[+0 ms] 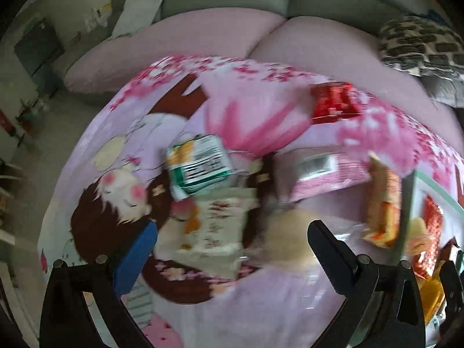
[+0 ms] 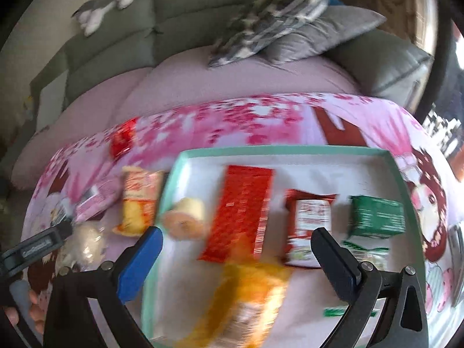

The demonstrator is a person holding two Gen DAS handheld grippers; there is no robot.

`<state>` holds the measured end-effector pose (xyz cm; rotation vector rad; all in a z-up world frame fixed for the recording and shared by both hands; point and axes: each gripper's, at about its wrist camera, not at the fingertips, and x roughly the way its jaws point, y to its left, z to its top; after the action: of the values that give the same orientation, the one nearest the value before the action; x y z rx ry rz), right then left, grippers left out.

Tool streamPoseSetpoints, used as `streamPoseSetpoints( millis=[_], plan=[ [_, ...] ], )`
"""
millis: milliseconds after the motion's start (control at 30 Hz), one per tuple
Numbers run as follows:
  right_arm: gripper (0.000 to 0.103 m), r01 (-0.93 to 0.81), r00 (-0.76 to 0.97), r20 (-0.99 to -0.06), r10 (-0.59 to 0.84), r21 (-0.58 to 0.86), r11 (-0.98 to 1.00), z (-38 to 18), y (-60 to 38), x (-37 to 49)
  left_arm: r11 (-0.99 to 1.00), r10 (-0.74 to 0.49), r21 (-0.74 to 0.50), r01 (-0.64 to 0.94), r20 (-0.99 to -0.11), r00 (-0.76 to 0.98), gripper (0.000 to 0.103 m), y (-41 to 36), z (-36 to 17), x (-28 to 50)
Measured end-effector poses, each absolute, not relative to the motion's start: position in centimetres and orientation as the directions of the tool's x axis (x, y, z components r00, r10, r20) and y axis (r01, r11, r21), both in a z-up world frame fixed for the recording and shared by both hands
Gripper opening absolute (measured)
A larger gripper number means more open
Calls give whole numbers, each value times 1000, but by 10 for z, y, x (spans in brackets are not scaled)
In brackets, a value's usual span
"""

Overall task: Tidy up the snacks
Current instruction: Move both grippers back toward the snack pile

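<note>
The right gripper (image 2: 235,246) hung spread wide over the mint-rimmed tray (image 2: 278,152), an orange snack bag (image 2: 249,295) blurred between its fingers, contact unclear. The left gripper (image 1: 232,240) stood released above the green-and-white packet (image 1: 200,168) mid-tablecloth (image 1: 261,304).
</note>
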<state>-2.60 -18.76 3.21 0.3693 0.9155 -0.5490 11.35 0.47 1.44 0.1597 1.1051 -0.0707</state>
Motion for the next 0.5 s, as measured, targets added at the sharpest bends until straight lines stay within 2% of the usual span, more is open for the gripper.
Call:
streamPoseSetpoints(
  millis=[300,500],
  plan=[
    [103,439,539,-824,-173,99,893,29,-125,2,997,43,73,39,-860,508,103,62,25,120],
    [103,412,539,-832,-134,121,903,22,-111,11,1000,28,29,-7,-844,536,103,85,29,121]
  ],
)
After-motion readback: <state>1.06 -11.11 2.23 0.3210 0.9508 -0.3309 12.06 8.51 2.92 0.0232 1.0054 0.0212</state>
